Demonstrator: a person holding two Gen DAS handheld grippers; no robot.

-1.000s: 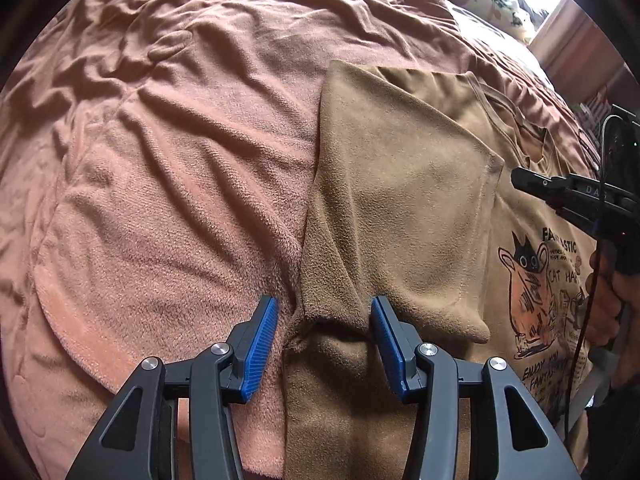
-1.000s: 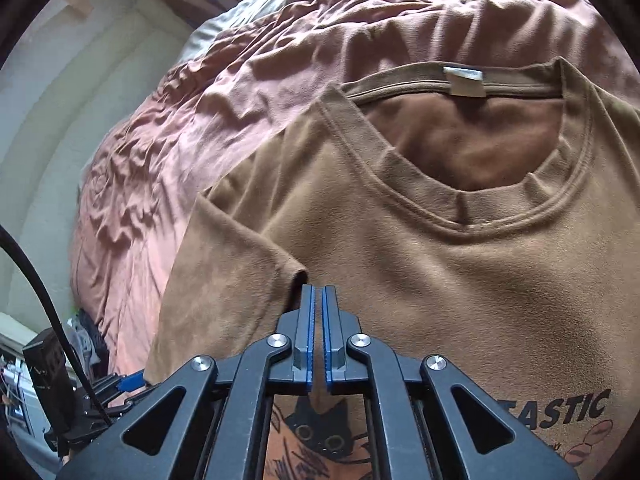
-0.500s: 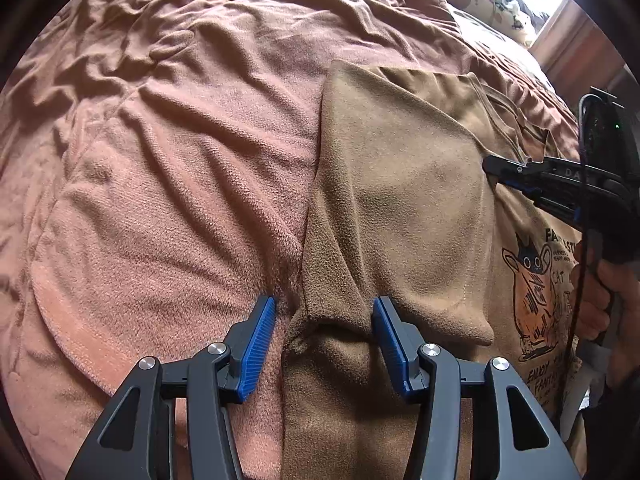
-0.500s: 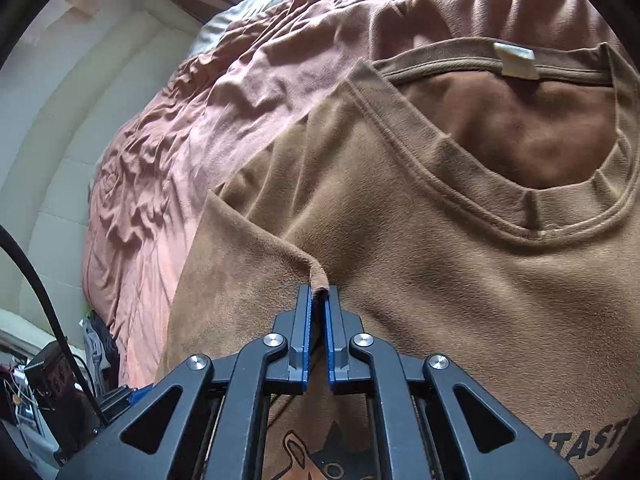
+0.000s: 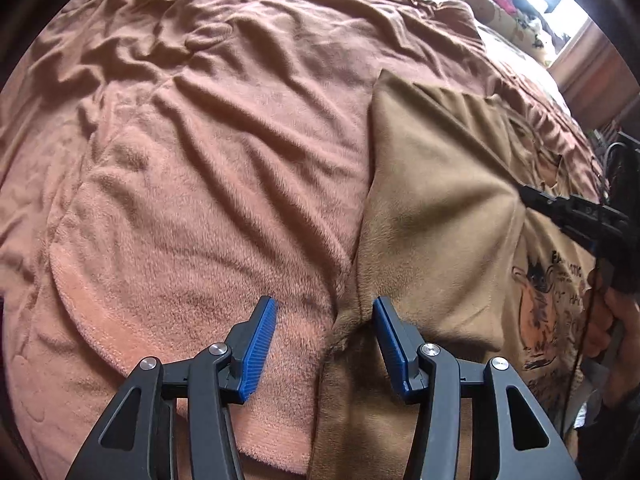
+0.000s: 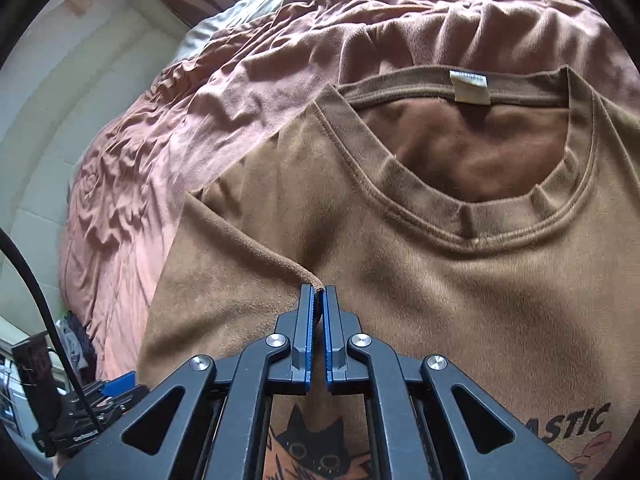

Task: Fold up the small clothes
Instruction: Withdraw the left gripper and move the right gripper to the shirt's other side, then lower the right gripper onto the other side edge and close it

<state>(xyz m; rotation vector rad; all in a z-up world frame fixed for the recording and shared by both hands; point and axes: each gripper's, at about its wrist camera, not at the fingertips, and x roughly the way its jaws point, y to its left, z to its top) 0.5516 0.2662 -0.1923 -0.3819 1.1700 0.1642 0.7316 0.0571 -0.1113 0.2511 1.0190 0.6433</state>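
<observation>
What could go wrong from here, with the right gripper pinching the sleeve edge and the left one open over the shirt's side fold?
1. The right gripper holds only a thin tip of the sleeve edge; a pull could slip it free.
2. The left gripper straddles both the brown T-shirt and the pink blanket; closing now might catch the blanket too.
3. The fold bunches near the left fingers, so wrinkles may get pressed in.

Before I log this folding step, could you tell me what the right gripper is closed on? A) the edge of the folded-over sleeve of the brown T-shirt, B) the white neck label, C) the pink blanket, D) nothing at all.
A: in the right wrist view the right gripper has its blue pads shut on the hem of the folded-over sleeve of the brown T-shirt.
</observation>
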